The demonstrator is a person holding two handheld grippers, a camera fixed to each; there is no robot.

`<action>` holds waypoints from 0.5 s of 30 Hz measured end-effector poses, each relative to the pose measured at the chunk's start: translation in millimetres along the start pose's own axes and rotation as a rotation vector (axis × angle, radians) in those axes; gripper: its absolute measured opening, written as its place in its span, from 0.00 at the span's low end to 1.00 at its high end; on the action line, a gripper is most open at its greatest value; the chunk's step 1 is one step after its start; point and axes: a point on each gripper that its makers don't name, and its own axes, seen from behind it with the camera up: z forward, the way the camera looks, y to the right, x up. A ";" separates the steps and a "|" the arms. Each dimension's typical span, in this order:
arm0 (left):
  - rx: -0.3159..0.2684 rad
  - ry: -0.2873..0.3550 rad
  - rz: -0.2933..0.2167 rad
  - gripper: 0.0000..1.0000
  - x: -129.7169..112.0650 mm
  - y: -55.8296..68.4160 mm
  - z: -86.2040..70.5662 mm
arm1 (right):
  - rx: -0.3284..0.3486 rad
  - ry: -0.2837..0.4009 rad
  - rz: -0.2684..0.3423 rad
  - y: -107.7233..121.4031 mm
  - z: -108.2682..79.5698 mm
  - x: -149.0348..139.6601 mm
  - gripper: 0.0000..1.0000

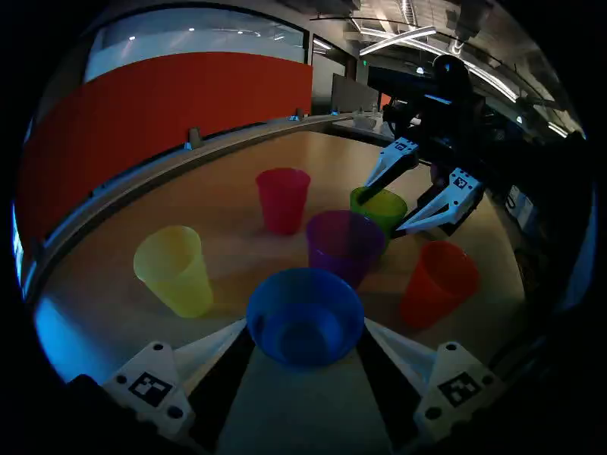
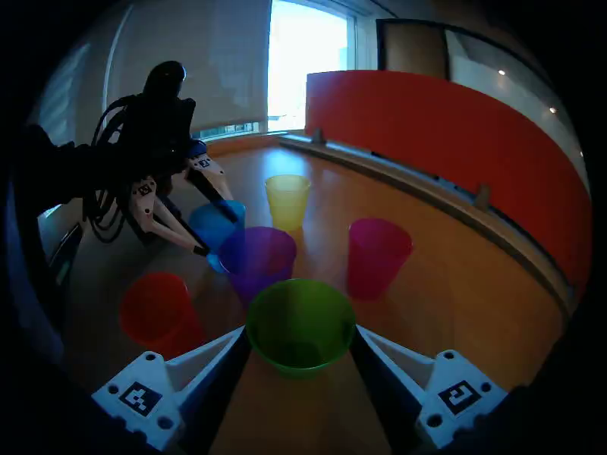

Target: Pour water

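Observation:
My left gripper [image 1: 306, 327] is shut on a blue cup [image 1: 306, 303], held upright between its fingers at the near edge of the wooden table [image 1: 228, 189]. My right gripper [image 2: 300, 335] is shut on a green cup [image 2: 301, 315], also upright. A purple cup [image 1: 345, 243] [image 2: 258, 258] stands between the two held cups. From the left gripper view, the right gripper [image 1: 382, 214] and green cup [image 1: 379, 206] are beyond the purple one. From the right gripper view, the left gripper [image 2: 218, 235] holds the blue cup [image 2: 212, 222]. I cannot tell whether any cup holds water.
A pink cup [image 1: 283, 199] [image 2: 377, 256], a yellow cup [image 1: 174, 269] [image 2: 287, 199] and a red cup [image 1: 440, 282] [image 2: 159, 312] stand around the purple one. A red partition [image 1: 152, 121] [image 2: 455, 144] runs along the table's far side. A person's dark sleeve [image 2: 68, 171] is behind the left gripper.

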 end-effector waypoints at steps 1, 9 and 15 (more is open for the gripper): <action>0.001 0.000 -0.002 0.86 -0.2 -0.6 -0.3 | 0.001 0.001 0.000 -0.2 -0.3 -0.1 0.91; 0.026 0.023 -0.015 0.85 7.2 -5.7 -5.1 | -0.004 0.025 0.008 0.9 -5.3 11.0 0.91; 0.049 0.059 -0.022 0.85 22.5 -7.3 -17.9 | -0.020 0.043 0.001 2.6 -15.0 24.3 0.91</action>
